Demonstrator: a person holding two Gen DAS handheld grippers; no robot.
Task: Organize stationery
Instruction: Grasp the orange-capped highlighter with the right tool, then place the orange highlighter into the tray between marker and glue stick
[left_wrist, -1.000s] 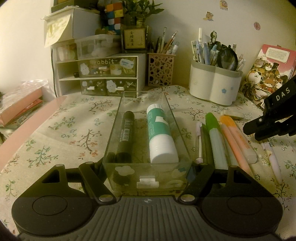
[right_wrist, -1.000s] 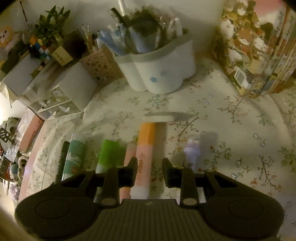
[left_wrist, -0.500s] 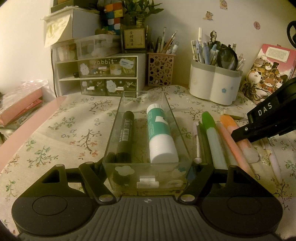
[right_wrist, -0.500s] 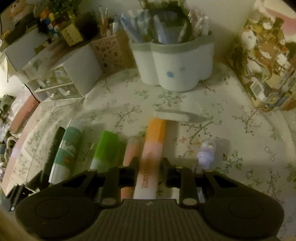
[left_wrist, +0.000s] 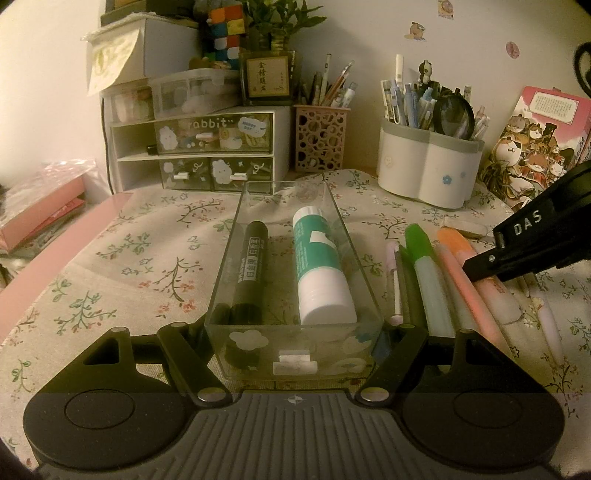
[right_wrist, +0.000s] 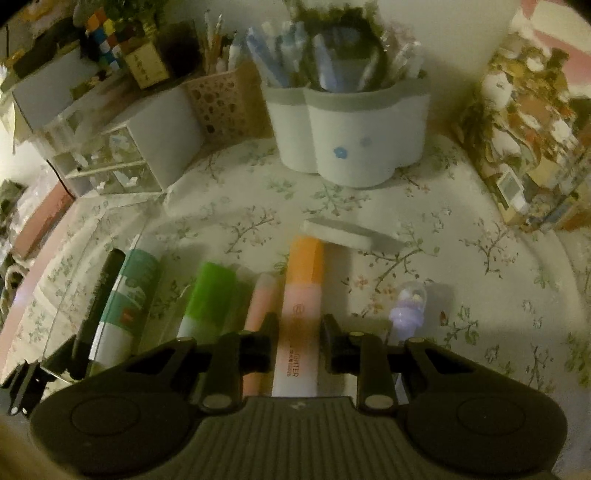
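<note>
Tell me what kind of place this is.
Likely a home study desk: a floral tablecloth, a white pen holder crammed with pens, a "rabbit" mini drawer unit against the wall, and a puzzle cube beside a potted plant.

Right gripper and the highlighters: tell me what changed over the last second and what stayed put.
The right gripper came in over the row of pens, rolled level and closed its jaws on the orange highlighter, which lies on the cloth. The left gripper kept its grip on the clear tray; the black marker, glue stick and green highlighter stayed where they were.
</note>
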